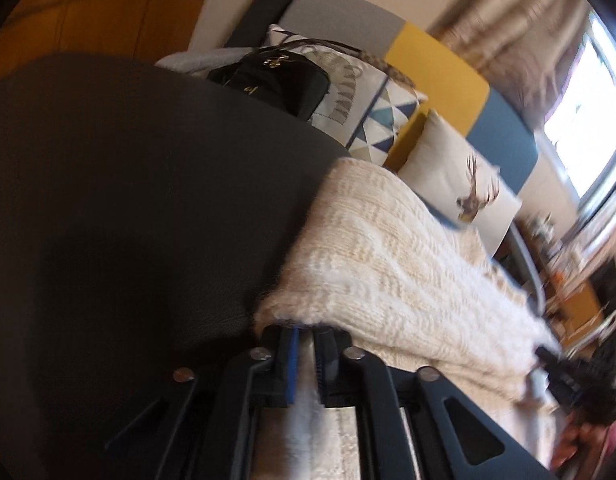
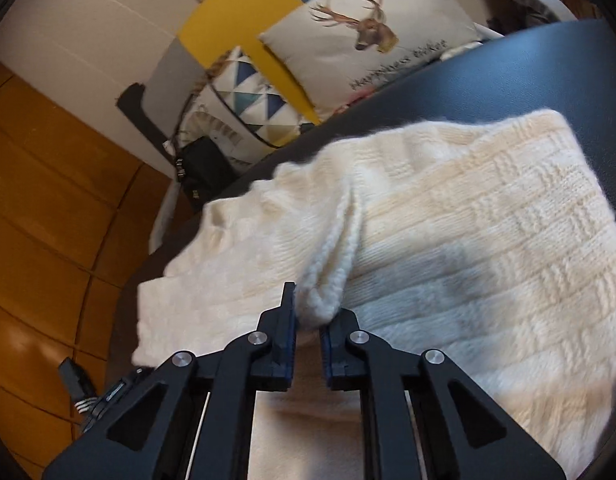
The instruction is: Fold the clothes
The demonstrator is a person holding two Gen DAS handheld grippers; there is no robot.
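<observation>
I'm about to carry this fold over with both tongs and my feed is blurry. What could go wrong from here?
1. The right tongs pinch only a small bunch of the cream knit sweater; the thick, loose knit could slip out or stretch.
2. The left tongs grip just the edge, so uneven pulling may skew the fold.
3. Part of the sweater hangs past the dark table edge on the left of the right wrist view and could drag it toward the floor.

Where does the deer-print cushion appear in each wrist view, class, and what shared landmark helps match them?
Left wrist view: deer-print cushion right of centre, beyond the cream knitted sweater.
Right wrist view: cushion top centre, beyond the dark table.
Shared landmark: the yellow panel behind it.
</observation>
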